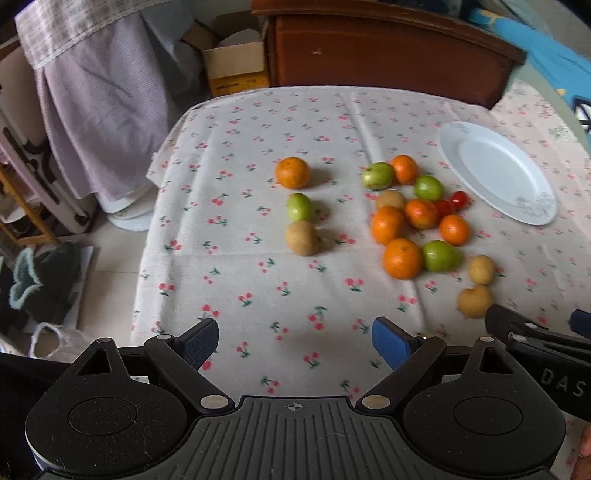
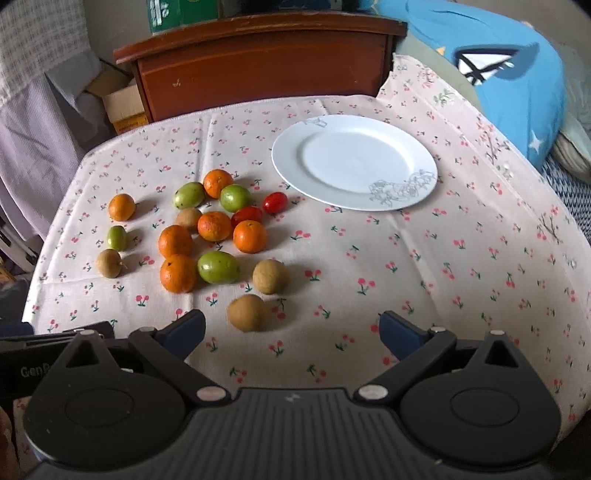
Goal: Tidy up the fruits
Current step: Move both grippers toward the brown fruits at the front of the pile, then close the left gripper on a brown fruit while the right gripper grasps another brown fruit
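Though partly hidden, tomato [image 2: 246, 215] behind oranges [image 2: 214, 226]

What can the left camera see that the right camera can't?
Only the left wrist view shows the floor beside the table, with a grey slipper and a plastic bag. Only the right wrist view shows the whole blue pillow and a green box on the cabinet. Both show the white plate with nothing on it, the fruit pile, and open jaws.

Fruits [image 2: 207, 236] on tablecloth [image 2: 369, 295], left of plate [image 2: 354, 162]
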{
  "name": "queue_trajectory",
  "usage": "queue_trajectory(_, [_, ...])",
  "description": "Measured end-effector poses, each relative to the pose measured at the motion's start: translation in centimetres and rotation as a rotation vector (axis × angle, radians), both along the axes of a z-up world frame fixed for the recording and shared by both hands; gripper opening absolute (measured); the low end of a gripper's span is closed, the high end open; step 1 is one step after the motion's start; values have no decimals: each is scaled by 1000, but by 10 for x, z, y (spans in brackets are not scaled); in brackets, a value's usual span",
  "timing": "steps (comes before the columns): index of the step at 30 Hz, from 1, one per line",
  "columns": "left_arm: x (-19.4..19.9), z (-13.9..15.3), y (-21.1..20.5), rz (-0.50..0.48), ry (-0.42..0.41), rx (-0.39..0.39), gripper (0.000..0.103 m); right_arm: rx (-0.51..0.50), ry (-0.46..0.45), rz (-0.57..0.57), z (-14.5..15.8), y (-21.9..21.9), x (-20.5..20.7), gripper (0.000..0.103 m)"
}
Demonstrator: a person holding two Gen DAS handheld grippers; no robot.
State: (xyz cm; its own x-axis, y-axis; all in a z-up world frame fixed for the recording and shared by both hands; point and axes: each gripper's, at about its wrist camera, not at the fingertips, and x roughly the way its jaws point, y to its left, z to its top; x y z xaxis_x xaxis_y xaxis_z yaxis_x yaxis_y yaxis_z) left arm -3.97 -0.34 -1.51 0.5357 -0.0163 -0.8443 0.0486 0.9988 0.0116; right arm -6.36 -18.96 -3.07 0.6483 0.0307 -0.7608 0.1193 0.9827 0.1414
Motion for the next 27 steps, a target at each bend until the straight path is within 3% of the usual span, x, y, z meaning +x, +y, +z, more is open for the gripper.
queue_trajectory(7, [-6,-1,12,2,-12,-3,92,110,-55,30,3,-26,-31,100])
queue_trajectory(12, [-2,-4,26,50,-13,-13,92,115,-44,6,-2,-35,-36,99])
queue_trajectory(17, [1,-14,34,79,2,-38,92,167,-29,22,-12,-33,-33,83])
queue_trajectory(27, [5,-14,43,128,-66,-60,89,261,-74,66,-23,-20,-11,56])
